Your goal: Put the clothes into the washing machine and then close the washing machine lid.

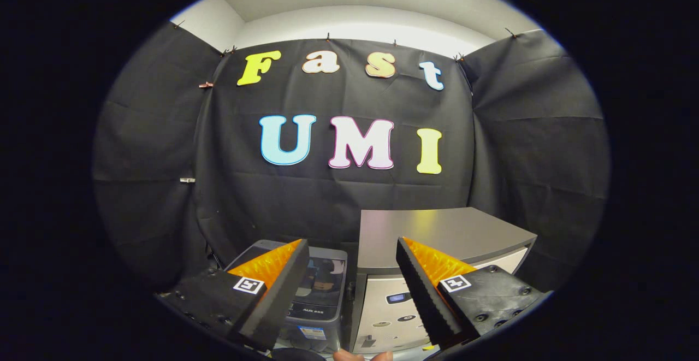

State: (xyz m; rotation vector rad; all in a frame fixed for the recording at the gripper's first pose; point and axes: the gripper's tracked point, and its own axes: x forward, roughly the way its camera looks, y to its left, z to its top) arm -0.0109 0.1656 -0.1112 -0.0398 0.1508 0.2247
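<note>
Low at seven o'clock behind the left finger sits the small washing machine [322, 290] with dark clothes showing through its lid, then the fingers [352, 290] held wide apart and empty, and at five o'clock a grey-topped cabinet [442, 230] just beside the washer.

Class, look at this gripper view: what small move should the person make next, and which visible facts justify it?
Probably tip the gripper down toward the small grey washing machine ahead of its fingers. The fingers stand apart with nothing between them, so no clothes are held yet. The machine sits low beside a grey cabinet, and dark cloth seems to show through its lid, though that is hard to tell.
</note>
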